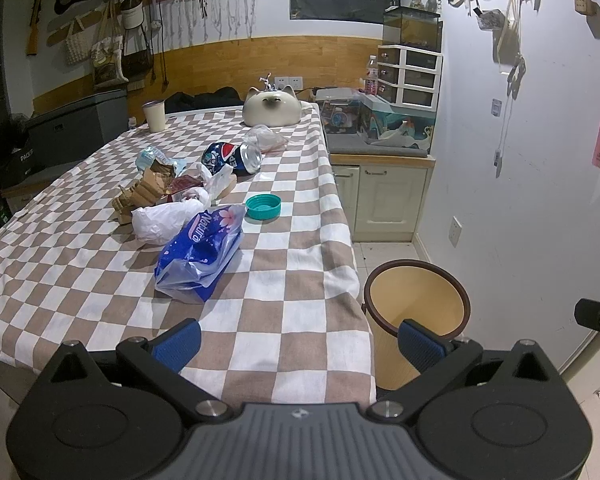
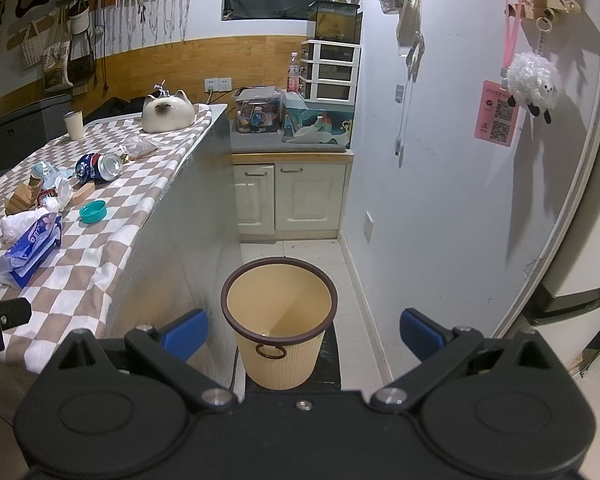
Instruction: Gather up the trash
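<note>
bin (image 1: pixel 416 300) base hidden by fingers (image 1: pixel 420 344)

Blue tissue pack (image 1: pixel 201 254) on the checked worktop (image 1: pixel 60 248): white lettering reads "Natura" along its upper face. Crushed blue can (image 1: pixel 232 157) lying on its side further back: Pepsi globe logo and part of the wordmark legible, roughly "EPS"; dark box (image 1: pixel 24 156) at left edge carries white print starting "PACKE", remainder cut off. Pink card (image 2: pixel 496 114) on the right wall shows two QR codes with small print too fine to read, and the bottle (image 2: pixel 294 73) label on the far counter is likewise unreadable
</note>
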`<state>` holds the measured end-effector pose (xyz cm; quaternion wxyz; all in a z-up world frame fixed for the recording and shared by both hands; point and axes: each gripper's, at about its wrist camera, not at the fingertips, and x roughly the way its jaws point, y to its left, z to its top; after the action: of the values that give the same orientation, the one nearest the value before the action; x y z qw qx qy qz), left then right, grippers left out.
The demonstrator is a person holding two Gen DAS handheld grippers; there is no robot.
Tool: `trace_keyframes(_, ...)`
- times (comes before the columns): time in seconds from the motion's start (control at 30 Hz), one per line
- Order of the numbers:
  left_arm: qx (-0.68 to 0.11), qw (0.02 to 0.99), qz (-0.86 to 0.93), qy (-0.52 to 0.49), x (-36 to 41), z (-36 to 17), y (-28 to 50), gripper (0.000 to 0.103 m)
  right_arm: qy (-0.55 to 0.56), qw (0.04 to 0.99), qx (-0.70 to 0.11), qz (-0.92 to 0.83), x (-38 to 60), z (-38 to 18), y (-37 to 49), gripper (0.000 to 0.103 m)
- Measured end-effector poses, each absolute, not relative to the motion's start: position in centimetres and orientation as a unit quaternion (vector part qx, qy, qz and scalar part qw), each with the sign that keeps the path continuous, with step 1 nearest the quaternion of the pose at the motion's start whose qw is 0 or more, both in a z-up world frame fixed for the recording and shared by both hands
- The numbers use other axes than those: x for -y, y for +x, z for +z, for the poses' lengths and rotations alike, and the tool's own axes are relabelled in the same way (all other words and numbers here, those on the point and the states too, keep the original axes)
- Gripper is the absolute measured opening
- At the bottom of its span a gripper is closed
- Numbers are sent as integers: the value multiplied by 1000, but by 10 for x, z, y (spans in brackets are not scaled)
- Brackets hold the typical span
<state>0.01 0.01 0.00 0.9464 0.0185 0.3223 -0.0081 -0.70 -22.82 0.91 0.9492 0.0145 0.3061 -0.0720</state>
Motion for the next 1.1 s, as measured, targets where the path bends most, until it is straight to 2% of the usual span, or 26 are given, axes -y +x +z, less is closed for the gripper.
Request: trace_keyframes(1.1, -319, 948, -6, 13, -1, -1, 5, 103, 16, 951, -299, -79, 234, 8, -8, 103)
